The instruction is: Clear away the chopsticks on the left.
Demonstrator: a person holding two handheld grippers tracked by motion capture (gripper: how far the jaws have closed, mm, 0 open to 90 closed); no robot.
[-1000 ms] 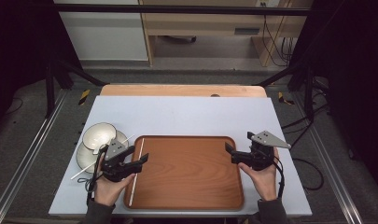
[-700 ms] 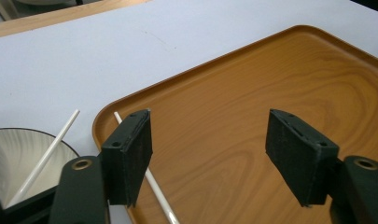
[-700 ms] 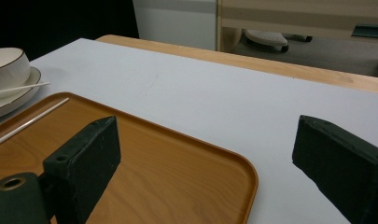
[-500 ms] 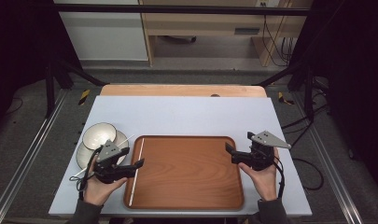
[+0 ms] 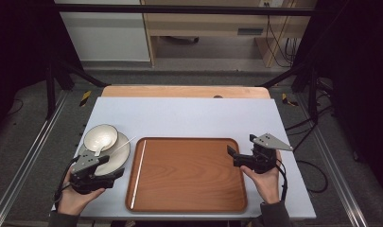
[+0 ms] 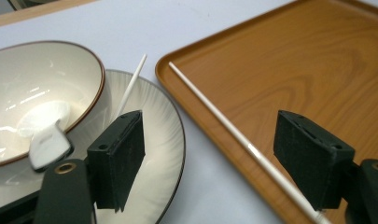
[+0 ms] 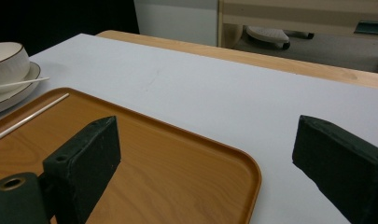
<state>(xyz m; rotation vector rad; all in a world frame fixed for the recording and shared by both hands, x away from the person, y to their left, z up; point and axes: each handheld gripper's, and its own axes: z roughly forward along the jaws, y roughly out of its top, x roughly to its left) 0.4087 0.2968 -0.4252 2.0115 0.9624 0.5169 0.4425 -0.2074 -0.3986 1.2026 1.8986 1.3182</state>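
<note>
High view: left gripper, jaws just opened and empty, sits beside the plate carrying the bowl; one white chopstick lies on the tray.

Left gripper view: second chopstick rests across the plate.

Right gripper view: right gripper apart, empty, over the tray corner.

Black grippers; grey plates; dark sleeves

Even overhead light on the table, dark surroundings, soft glare in the bowl, mild blur
</note>
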